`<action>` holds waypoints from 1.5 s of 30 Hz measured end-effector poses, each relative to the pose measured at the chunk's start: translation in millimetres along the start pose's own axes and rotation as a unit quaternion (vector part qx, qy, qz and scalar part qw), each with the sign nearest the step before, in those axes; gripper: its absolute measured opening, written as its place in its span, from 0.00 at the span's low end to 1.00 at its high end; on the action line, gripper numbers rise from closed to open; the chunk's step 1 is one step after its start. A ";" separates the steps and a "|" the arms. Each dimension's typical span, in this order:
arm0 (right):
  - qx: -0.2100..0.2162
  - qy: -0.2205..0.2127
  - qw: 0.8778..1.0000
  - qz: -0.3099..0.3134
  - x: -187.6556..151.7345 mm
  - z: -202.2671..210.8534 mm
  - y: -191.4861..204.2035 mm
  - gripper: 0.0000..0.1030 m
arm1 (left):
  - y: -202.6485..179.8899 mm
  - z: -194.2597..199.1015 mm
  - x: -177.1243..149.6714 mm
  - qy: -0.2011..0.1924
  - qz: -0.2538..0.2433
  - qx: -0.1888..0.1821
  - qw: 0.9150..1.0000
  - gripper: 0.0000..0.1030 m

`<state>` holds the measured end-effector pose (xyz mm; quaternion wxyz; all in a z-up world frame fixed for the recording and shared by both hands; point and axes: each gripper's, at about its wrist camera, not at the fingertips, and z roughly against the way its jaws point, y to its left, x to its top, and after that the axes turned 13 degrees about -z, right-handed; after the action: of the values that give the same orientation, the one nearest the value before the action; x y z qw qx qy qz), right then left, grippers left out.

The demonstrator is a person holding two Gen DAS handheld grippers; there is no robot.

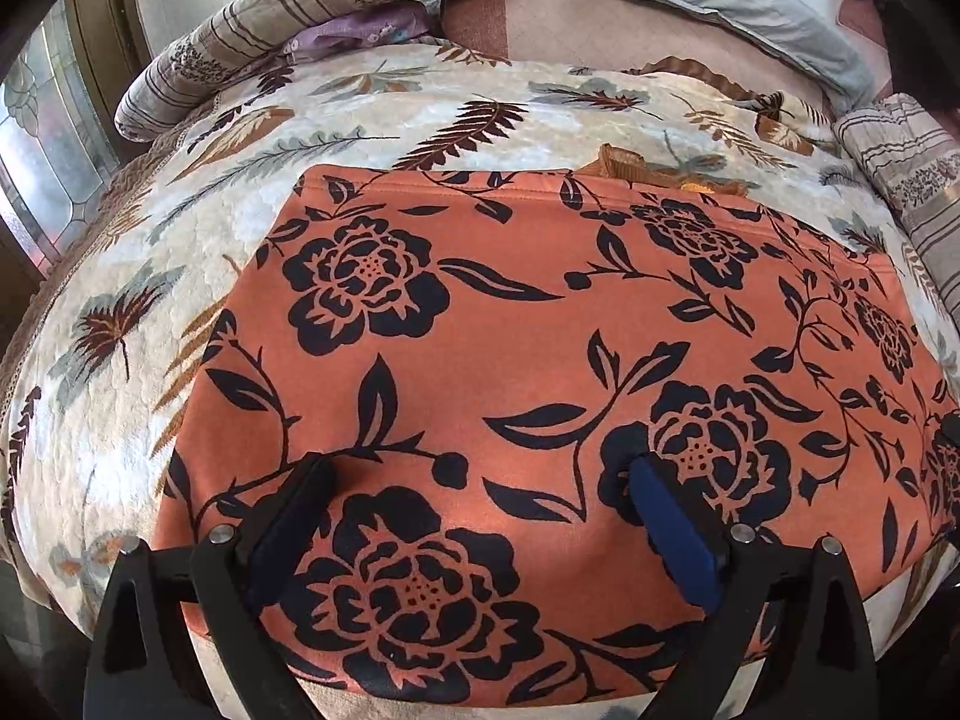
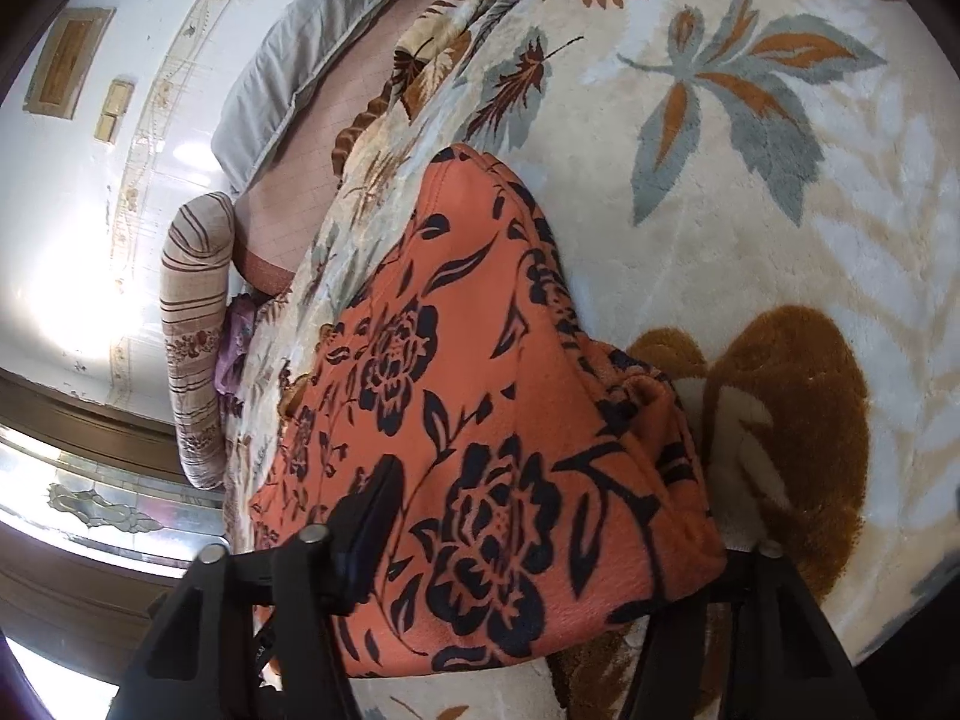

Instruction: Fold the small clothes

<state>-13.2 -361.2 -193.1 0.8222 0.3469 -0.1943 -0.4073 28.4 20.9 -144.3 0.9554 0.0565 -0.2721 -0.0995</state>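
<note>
One orange garment (image 1: 540, 360) with a black flower print lies spread flat on a cream fleece blanket (image 1: 150, 312) patterned with leaves, which covers a bed. Two striped bolster pillows (image 1: 240, 36) and one grey cushion (image 1: 750, 6) sit at the bed's far side, with a patch of purple cloth (image 1: 360, 30) tucked beside one bolster.

The left tongs (image 1: 480, 492) hang over the near part of the garment, spread wide, their blue-padded fingers (image 1: 672, 528) apart with nothing pinched between them; whether the tips touch the cloth cannot be told.

The right tongs (image 2: 540, 540) stand about half open at the garment's gathered end, a thick fold of the orange cloth bunched between them. One finger (image 2: 366, 528) lies against the fabric; the other is hidden beneath it, so a firm pinch cannot be confirmed.
</note>
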 end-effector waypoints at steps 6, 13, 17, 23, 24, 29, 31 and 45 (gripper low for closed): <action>-0.006 -0.005 1.000 -0.012 -1.2 3.3 -0.2 0.56 | 8.8 28.1 3.2 -0.043 0.016 -0.006 0.999 0.96; -0.043 -0.010 0.999 0.030 -2.3 -6.6 17.2 0.18 | 9.1 7.1 -2.5 -0.001 -0.010 -0.011 1.000 1.00; -0.040 -0.051 0.991 0.113 -17.4 13.5 80.0 0.16 | 51.9 38.1 -6.5 -0.045 0.030 -0.011 0.998 1.00; 0.014 -0.071 0.953 0.295 -98.1 21.6 219.8 0.15 | 160.3 64.4 -37.5 -0.085 0.149 0.051 0.984 1.00; 0.019 -0.062 0.946 0.318 -116.8 14.2 233.5 0.15 | 174.8 60.3 -45.0 -0.081 0.168 0.054 0.981 1.00; -0.049 0.050 0.923 0.379 -190.8 -85.8 224.3 0.15 | 211.0 28.4 -82.9 -0.035 0.232 0.058 0.970 1.00; -0.062 0.107 0.934 0.336 -191.1 -124.8 195.5 0.16 | 215.9 19.2 -89.3 -0.025 0.243 0.039 0.969 0.99; 0.012 0.080 0.918 0.389 -234.6 -96.5 300.4 0.13 | 245.1 24.8 -107.2 -0.046 0.284 0.027 0.957 0.99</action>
<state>66.6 -4.3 -48.8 0.9243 0.2853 -0.2523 -0.0239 -35.0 282.0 -138.1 0.9289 -0.0025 -0.3230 0.1810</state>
